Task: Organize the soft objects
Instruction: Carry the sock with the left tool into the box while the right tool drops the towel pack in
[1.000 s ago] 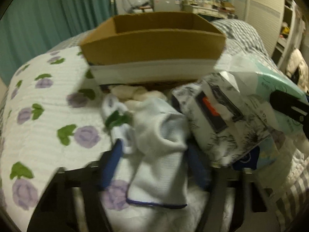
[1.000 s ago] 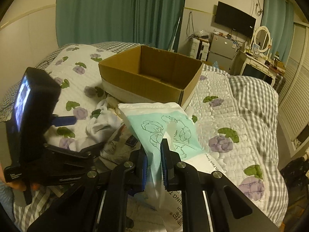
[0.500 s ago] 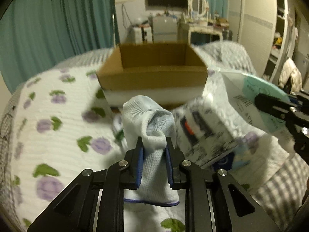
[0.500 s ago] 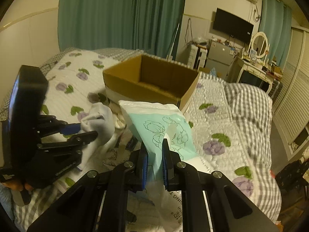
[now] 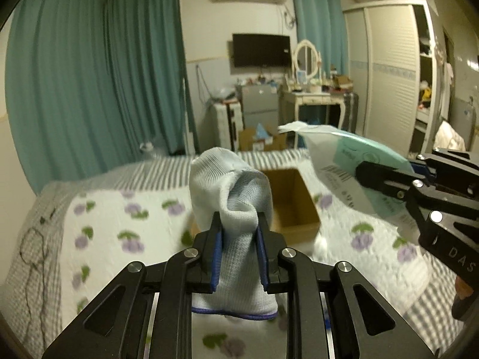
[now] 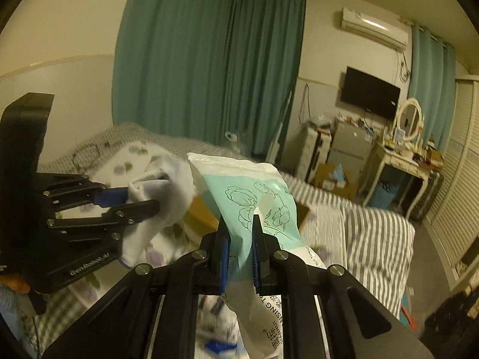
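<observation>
I've got the sock [image 5: 230, 209] pinched in my left gripper [image 5: 238, 248], the wipes pack [image 6: 254, 206] clamped in my right gripper [image 6: 240, 254]; the cardboard box [image 5: 295, 206] sits mid-bed, dead ahead below the sock, left nearer.

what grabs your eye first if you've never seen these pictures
Front and centre in the left wrist view, the left gripper is shut on a pale blue sock held in the air. To its right, the right gripper pinches a mint green packet. Below and beyond them, an open cardboard box sits on the flowered quilt.
</observation>
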